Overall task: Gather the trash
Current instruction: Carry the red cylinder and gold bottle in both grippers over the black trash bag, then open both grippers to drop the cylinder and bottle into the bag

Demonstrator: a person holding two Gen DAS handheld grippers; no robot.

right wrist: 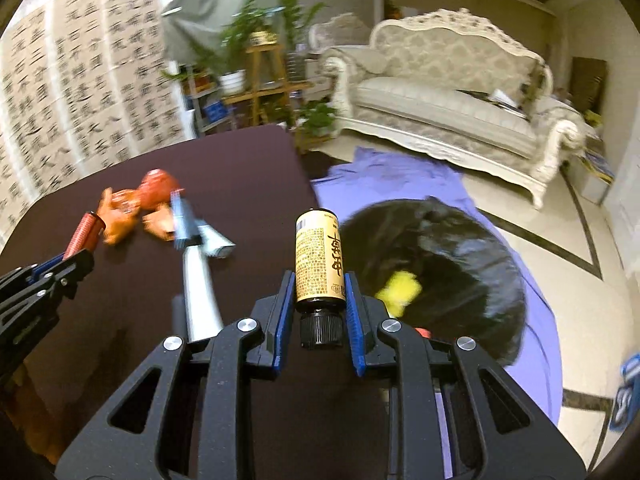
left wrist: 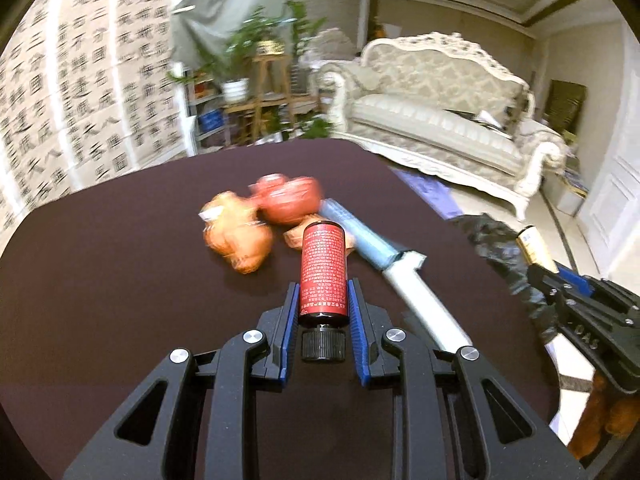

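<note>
My left gripper [left wrist: 323, 292] is shut on a small red bottle [left wrist: 323, 272] with a black cap, held above the dark table [left wrist: 120, 260]. My right gripper [right wrist: 320, 288] is shut on a small yellow-labelled bottle [right wrist: 319, 256], also black-capped, at the table's right edge. Just right of it gapes a black trash bag [right wrist: 460, 256] with a yellow scrap [right wrist: 400, 288] inside. On the table lie orange wrappers [left wrist: 236, 236], a red crumpled wrapper [left wrist: 288, 200] and a blue-and-white rolled packet [left wrist: 376, 248]. The right gripper with its bottle [left wrist: 534, 246] shows at the left wrist view's right edge.
A purple cloth [right wrist: 400, 172] lies on the floor under the bag. A cream sofa [right wrist: 452, 92] stands behind, and a plant stand [right wrist: 264, 76] by the calligraphy wall [right wrist: 80, 92]. A blue-and-white box [right wrist: 628, 388] sits at the far right on the floor.
</note>
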